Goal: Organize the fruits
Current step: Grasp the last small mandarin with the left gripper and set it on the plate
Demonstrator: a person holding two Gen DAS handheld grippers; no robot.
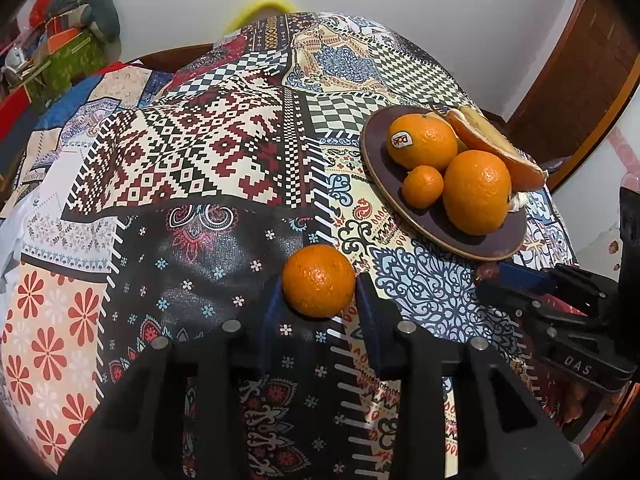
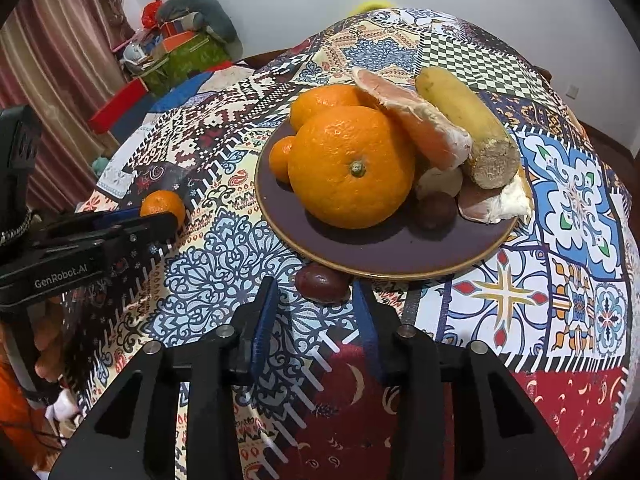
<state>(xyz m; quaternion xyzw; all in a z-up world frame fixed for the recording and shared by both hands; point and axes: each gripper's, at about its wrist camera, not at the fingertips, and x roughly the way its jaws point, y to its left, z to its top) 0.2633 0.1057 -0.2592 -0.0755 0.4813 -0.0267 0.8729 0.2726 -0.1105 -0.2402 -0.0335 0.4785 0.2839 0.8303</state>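
A sticker reading "Dole" (image 1: 401, 139) sits on the skin of the orange (image 1: 424, 142) at the rear of the dark plate (image 1: 452, 236), seen upside down from the left wrist camera (the letters are white on a dark oval with a yellow border). To the right of that plate, at the frame's edge, raised letters "DAS" (image 1: 577, 365) stand on the black body of the right gripper (image 1: 490, 270). From the right wrist camera, left of the plate (image 2: 384, 264), the words "GenRobot.AI" (image 2: 60, 278) are printed in pale letters on the black side of the left gripper (image 2: 162, 210). No other lettering is legible.
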